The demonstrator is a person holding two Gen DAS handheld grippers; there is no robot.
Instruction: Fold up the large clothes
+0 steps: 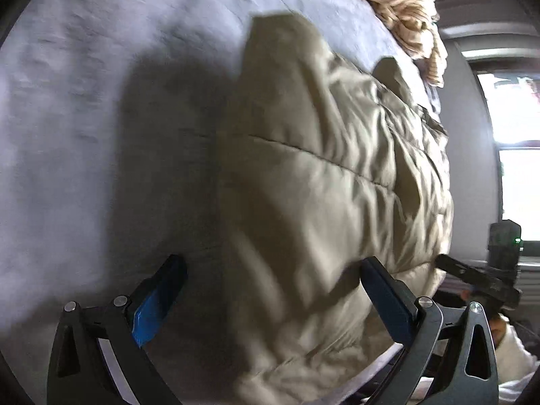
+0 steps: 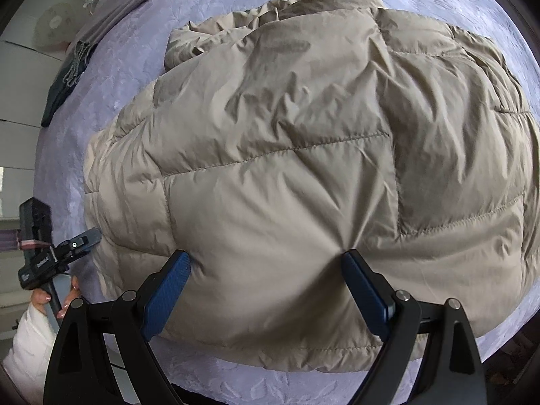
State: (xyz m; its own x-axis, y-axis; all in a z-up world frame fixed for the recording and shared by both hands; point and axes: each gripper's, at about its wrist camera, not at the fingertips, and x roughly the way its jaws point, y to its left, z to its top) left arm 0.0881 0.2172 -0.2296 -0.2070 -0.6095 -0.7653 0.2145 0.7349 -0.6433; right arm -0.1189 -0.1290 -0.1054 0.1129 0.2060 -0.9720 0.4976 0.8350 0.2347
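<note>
The left gripper [image 1: 270, 290] is spread wide at the edge of the jacket [image 1: 330, 182], gripping nothing, probably lining up to take the side for a fold. The jacket lies flat on the lavender bed [image 2: 101, 77]. The right gripper [image 2: 266, 280], also spread, presses its fingers [image 2: 364, 290] into the near hem. No readable writing; a small label on the left gripper is too blurred.

Bedroom — lavender bedspread [image 2: 111, 77], window [image 1: 516, 118], heaped clothes [image 1: 415, 23].
</note>
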